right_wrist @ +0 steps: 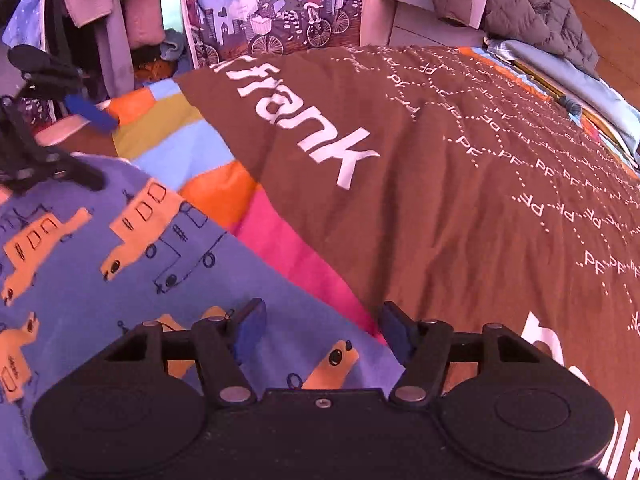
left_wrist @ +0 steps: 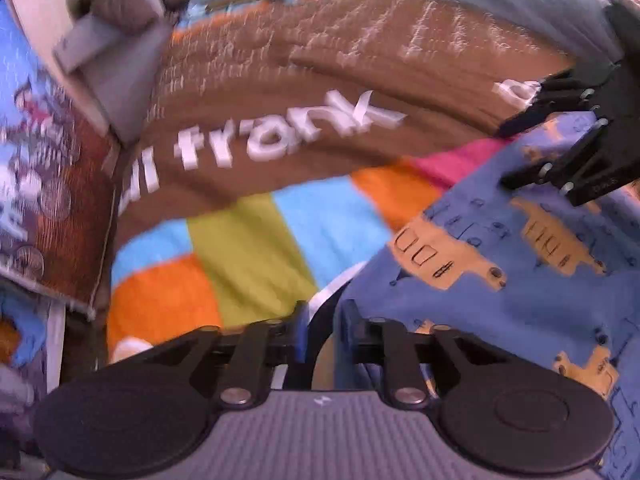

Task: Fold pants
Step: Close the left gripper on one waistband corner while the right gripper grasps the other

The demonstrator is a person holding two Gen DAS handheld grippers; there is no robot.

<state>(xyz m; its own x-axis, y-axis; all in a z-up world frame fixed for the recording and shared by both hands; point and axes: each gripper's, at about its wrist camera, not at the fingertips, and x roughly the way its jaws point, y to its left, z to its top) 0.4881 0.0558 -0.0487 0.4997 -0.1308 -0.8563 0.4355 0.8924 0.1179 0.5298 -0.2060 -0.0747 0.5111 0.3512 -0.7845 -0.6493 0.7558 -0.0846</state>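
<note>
The pants [right_wrist: 92, 264] are blue with orange cars and lie on the bed; they fill the right side of the left wrist view [left_wrist: 520, 280]. My left gripper [left_wrist: 322, 320] has its jaws close together on the pants' white-edged hem. It also shows in the right wrist view [right_wrist: 86, 114] at the far left. My right gripper [right_wrist: 322, 330] is open, its blue pads [right_wrist: 250, 326] wide apart just above the pants' near edge. In the left wrist view it shows at the upper right [left_wrist: 508, 152], above the pants.
A brown bedspread [right_wrist: 460, 200] with white "frank" lettering and coloured stripes [left_wrist: 248, 248] covers the bed. A grey padded jacket [right_wrist: 520, 4] lies on the headboard. A wardrobe with hanging clothes [right_wrist: 120, 20] and a printed curtain [right_wrist: 280, 4] stand beyond the bed's edge.
</note>
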